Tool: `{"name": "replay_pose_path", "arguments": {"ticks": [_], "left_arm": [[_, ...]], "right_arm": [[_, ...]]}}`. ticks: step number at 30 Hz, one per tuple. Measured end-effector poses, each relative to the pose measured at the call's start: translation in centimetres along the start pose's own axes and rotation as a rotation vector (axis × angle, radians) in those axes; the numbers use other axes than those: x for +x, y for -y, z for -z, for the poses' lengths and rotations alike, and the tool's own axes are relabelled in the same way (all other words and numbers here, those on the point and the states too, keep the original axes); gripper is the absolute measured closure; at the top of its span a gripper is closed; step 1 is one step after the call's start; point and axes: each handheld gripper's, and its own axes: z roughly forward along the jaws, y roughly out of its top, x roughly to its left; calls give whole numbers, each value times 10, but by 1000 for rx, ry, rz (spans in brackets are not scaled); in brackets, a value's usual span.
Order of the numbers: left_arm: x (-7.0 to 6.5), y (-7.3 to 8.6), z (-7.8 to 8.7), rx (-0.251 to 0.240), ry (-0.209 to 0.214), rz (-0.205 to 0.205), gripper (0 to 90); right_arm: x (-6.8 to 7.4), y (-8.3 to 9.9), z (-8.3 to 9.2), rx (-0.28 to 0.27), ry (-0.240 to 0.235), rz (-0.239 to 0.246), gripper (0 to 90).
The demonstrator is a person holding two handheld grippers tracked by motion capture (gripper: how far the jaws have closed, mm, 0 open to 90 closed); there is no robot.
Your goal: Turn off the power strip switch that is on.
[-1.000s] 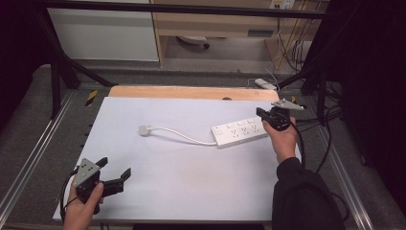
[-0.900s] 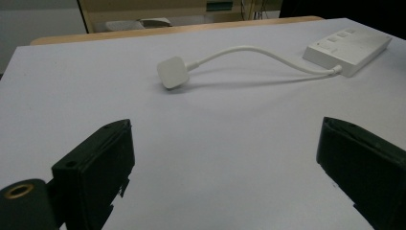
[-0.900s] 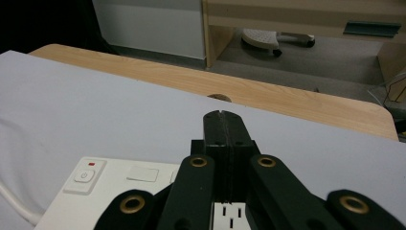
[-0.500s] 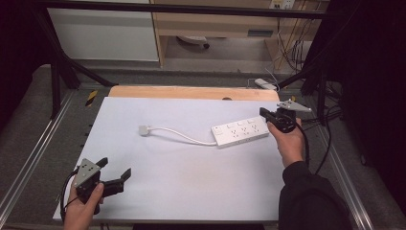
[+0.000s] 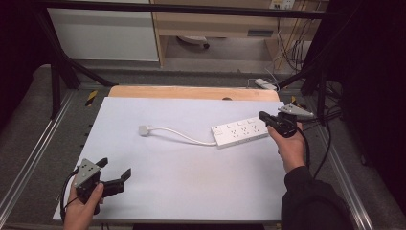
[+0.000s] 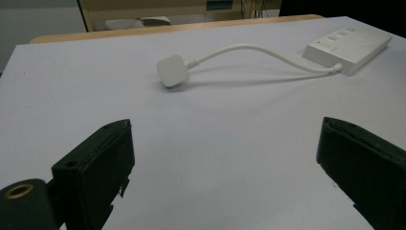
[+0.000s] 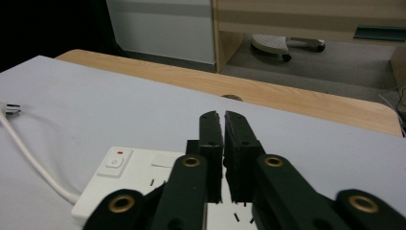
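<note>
My left tongs (image 5: 114, 173) sit at the near left corner of the white table (image 5: 182, 191), jaws spread wide apart with nothing between them, pointing across at the plug (image 6: 172, 70). The plug lies on the table left of centre, and its white cord (image 5: 184, 136) curves right to the power strip (image 5: 242, 132), which rests flat toward the far right side. My right tongs (image 7: 222, 120) hover over the strip's right end, jaws almost together with only a thin gap and nothing gripped; they have just eased open a touch. A wooden edge (image 5: 191, 92) runs along the far side.
</note>
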Motion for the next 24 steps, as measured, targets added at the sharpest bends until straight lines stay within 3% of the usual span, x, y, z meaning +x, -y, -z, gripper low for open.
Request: {"name": "replay_pose_path", "arguments": {"ticks": [6,10,18,24], "left_arm": [[0,0,0,0,2,0,56],[0,0,0,2,3,-3,57],[0,0,0,-1,0,-3,56],[0,0,0,-1,1,0,57]], "right_arm": [[6,1,8,13,-31,-26,558],[11,4,14,56,-55,-48,302],[29,23,35,36,-70,-26,84],[41,47,53,24,-54,-11,34]]}}
